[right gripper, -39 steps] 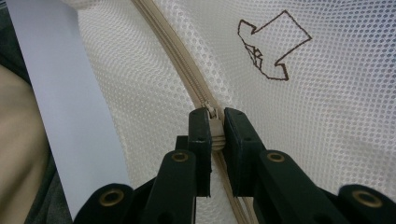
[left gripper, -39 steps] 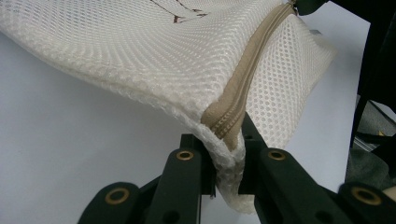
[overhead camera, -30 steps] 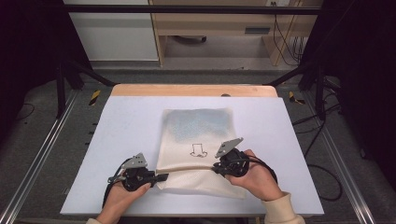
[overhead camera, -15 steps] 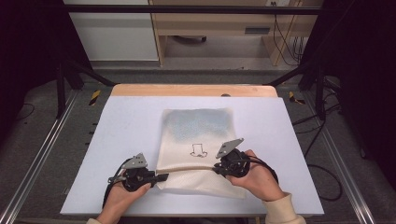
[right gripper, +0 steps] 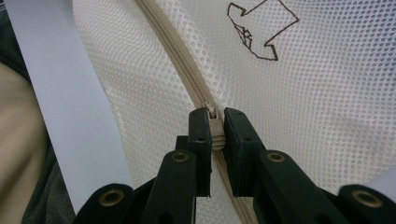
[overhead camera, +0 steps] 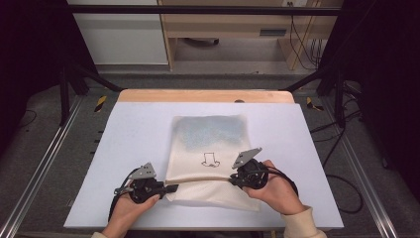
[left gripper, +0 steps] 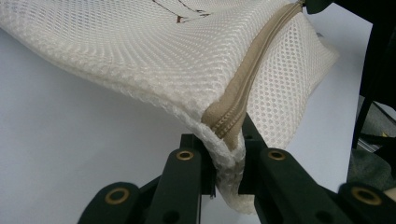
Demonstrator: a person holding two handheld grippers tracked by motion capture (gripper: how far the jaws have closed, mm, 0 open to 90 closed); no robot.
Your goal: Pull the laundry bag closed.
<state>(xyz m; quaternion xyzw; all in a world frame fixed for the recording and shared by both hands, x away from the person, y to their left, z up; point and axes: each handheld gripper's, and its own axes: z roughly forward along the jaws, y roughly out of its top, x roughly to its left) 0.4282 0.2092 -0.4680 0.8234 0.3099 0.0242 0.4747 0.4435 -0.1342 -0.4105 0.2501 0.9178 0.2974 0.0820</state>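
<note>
My right tool (right gripper: 215, 133) is clenched on the zipper pull (right gripper: 213, 122) of the mesh bag (overhead camera: 210, 148), and my left tool (left gripper: 228, 147) is clenched on the bag's corner where the zipper tape (left gripper: 247, 88) ends. The bag lies in the middle of the surface (overhead camera: 129, 129), reaching toward its near edge, with the zipper strip lifted off the surface and stretched between my two tools, running roughly parallel to that near edge. A small brown drawing (overhead camera: 210, 159) sits on the mesh just beyond the zipper, and bluish contents show through the far half.

What worries me is the right grip. In the right gripper view the pads pinch only a narrow tab, so I judge that a pull angled away from the line of the teeth could let the tab slip out, or jam the slider on the loose mesh beside it.

The left hold takes in a thick fold of mesh and tape. If that corner creeps out under tension, the zipper would go slack and the slider would likely bunch the fabric rather than run.

The bag is light, I think. Should the left anchor give, the whole bag could drag toward the right edge of the surface instead of unzipping.
</note>
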